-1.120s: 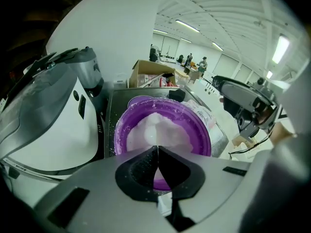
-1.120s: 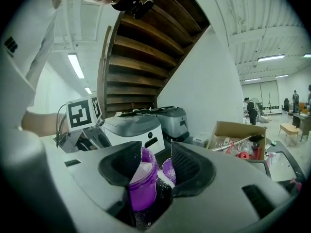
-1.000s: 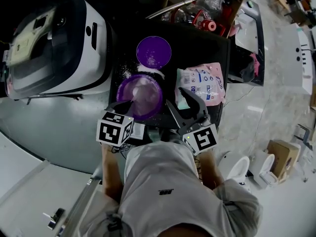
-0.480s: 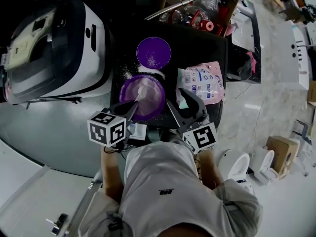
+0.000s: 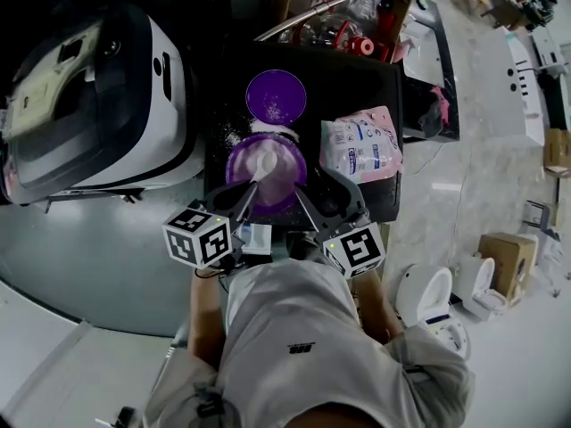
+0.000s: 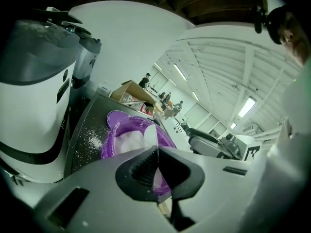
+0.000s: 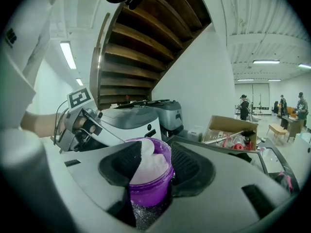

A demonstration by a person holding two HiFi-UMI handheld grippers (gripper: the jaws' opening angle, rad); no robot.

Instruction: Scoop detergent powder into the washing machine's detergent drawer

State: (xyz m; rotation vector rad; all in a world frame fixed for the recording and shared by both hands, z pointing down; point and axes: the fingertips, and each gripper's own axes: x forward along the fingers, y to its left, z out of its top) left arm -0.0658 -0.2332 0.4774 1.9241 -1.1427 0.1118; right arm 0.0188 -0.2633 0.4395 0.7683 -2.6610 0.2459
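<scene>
A purple tub (image 5: 268, 184) full of white detergent powder stands on the black table (image 5: 357, 78); it also shows in the left gripper view (image 6: 127, 141) and the right gripper view (image 7: 150, 178). My left gripper (image 5: 243, 201) (image 6: 156, 152) is shut on the thin handle of a white scoop (image 5: 266, 162) (image 6: 151, 135), whose bowl rests on the powder. At the tub's near right side my right gripper (image 5: 319, 190) (image 7: 154, 166) stands open, with the tub framed just beyond its jaws. The white and black washing machine (image 5: 89, 96) is left of the table; I cannot make out its drawer.
The tub's purple lid (image 5: 277, 96) lies behind the tub, with spilled powder (image 5: 234, 136) beside it. A pink detergent bag (image 5: 361, 145) lies to the right. A cardboard box of clutter (image 5: 343, 7) sits beyond the table. Several people stand far off (image 7: 243, 106).
The left gripper has carried the scoop from the tub's near left rim toward its middle. The right gripper has moved left from the pink bag to the tub.
</scene>
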